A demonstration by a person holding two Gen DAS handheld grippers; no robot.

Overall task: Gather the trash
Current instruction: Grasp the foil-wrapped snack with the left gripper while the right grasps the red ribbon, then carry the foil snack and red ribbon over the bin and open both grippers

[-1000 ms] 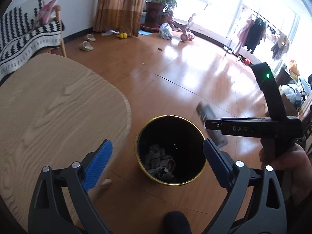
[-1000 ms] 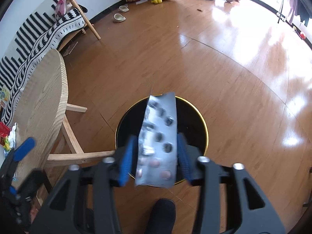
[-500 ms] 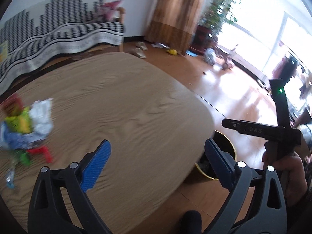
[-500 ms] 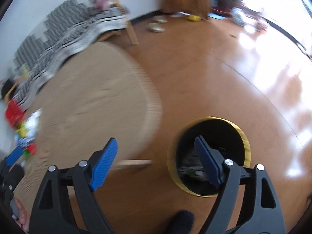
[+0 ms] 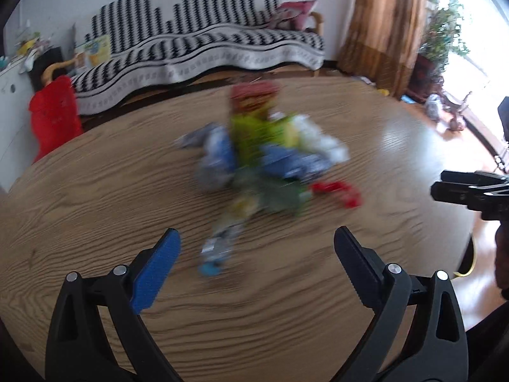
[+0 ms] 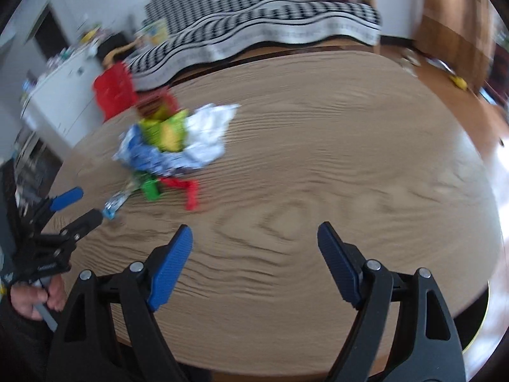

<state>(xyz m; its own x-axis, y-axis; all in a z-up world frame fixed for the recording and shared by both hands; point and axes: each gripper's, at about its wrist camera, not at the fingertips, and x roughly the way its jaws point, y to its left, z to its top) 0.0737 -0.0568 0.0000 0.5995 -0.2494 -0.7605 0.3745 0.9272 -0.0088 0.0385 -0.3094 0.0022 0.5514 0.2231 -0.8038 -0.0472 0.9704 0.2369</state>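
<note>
A blurred pile of trash (image 5: 264,159) lies on the wooden table (image 5: 95,191): green, blue, white and red wrappers, a red scrap (image 5: 337,191) and a small blue-tipped packet (image 5: 219,251). My left gripper (image 5: 257,248) is open and empty just in front of the pile. My right gripper (image 6: 254,242) is open and empty over bare table, right of the pile (image 6: 175,140). The left gripper also shows at the left edge of the right wrist view (image 6: 73,210). The bin's gold rim (image 6: 477,334) peeks past the table's right edge.
A sofa with a black-and-white striped cover (image 5: 197,47) stands behind the table. A red object (image 5: 54,114) stands at the table's far left. A curtain (image 5: 381,22) and a plant (image 5: 442,38) are at the right, over wooden floor.
The right gripper opened and let the blister pack go over the bin. Both grippers then swung left from the bin to the table and the trash pile.
</note>
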